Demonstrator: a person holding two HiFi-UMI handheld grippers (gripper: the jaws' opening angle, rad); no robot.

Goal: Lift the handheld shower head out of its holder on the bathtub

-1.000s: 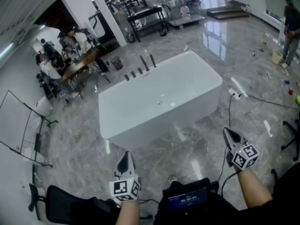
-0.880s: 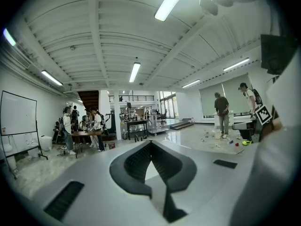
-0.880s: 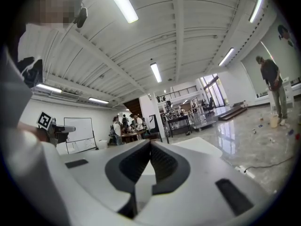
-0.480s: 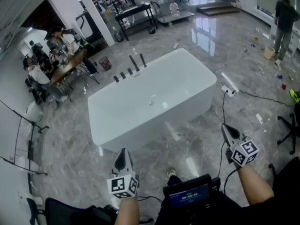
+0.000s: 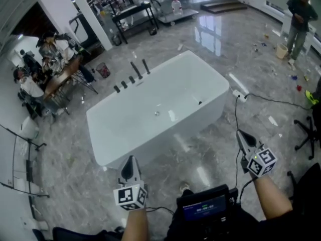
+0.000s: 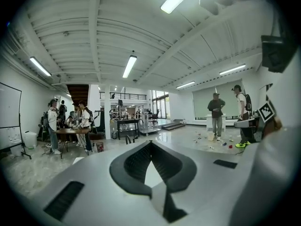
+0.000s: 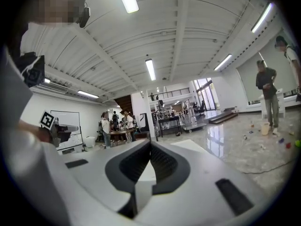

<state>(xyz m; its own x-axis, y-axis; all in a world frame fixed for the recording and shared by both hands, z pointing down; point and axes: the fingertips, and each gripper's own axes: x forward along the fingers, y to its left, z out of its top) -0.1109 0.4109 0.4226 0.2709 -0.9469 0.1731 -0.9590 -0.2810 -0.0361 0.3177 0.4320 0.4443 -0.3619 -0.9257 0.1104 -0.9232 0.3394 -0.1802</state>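
We have stepped nearer the white rectangular bathtub [image 5: 165, 140], left gripper [image 5: 131, 160] and right gripper [image 5: 242, 135] pressed together and empty, well short of its dark far-rim fittings [image 5: 134, 73].

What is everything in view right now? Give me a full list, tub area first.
bathtub: one, white, middle of the floor
tub fittings: five, dark, in a row on the tub's far rim
power strip: one, white, on the floor right of the tub, cable attached
table: one, brown, upper left, people round it
standing person: one, dark clothes, upper right
cart: one, black, beyond the tub
left hand-held gripper: one, grey, lower left, shut, empty
right hand-held gripper: one, grey, lower right, shut, empty
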